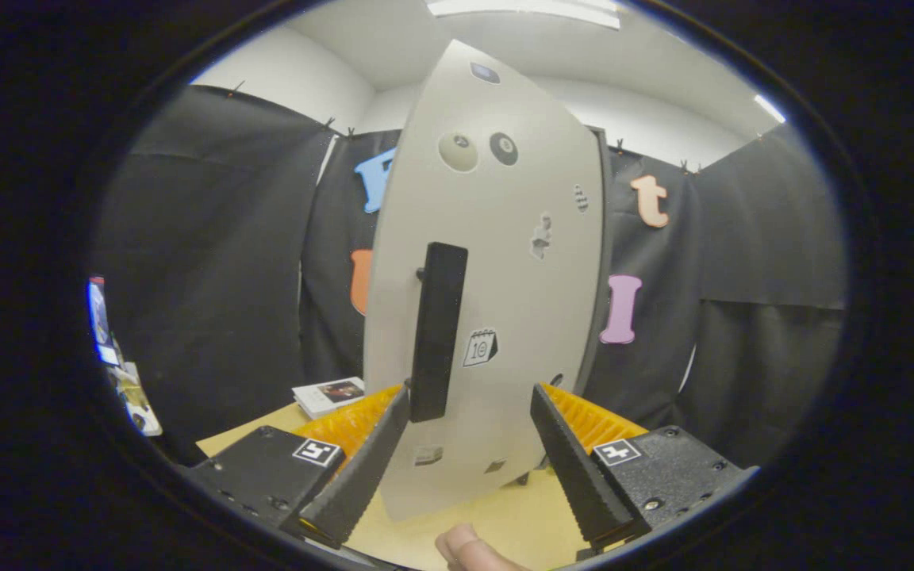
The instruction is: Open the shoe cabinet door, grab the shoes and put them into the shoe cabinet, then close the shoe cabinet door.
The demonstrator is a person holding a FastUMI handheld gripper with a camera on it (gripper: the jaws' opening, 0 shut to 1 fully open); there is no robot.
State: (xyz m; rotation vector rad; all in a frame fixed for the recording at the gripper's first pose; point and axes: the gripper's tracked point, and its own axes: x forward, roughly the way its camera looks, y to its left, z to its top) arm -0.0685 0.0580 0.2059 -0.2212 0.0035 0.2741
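Observation:
The pale shoe cabinet door (514, 262) stands upright straight ahead, with several small stickers on it. A black vertical handle (439, 329) is mounted left of the door's middle. My gripper (470, 392) is open and close to the door's lower part, nothing pressed between its fingers. The handle's lower end sits just inside the left fingertip, and the right fingertip is well clear of it. Whether the door is ajar cannot be told.
The cabinet stands on a light wooden tabletop (505, 507). A white booklet (328, 394) lies on the table left of the cabinet. A person's fingertip (465, 549) shows just below the fingers. Black cloth walls close in the booth behind.

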